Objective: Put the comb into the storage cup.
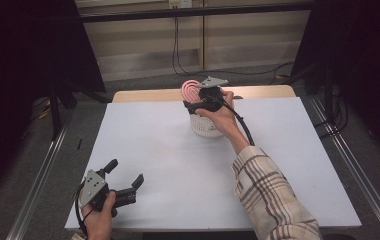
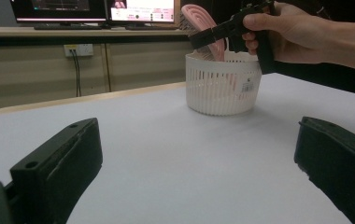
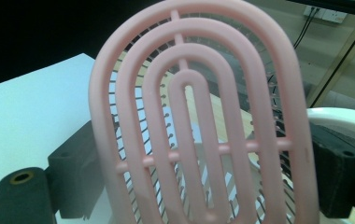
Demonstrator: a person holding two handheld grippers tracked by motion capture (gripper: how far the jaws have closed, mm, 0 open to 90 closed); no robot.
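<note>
A pink vented hairbrush (image 1: 190,89) stands head-up in a white slotted basket (image 1: 205,127) at the far middle of the white table (image 1: 168,160). My right gripper (image 1: 190,104) is held over the basket, its jaws pressed against both edges of the brush head (image 3: 199,116). The left gripper view shows the same grip (image 2: 208,35) on the brush (image 2: 203,18) above the basket (image 2: 222,86). My left gripper (image 1: 126,171) rests near the table's front left corner, open, nothing between its jaws (image 2: 196,140).
The white board lies on a wooden table whose far edge (image 1: 148,95) shows behind it. Metal rails run along both sides of the floor. Monitors (image 2: 96,9) and a wall socket with cables stand beyond the table.
</note>
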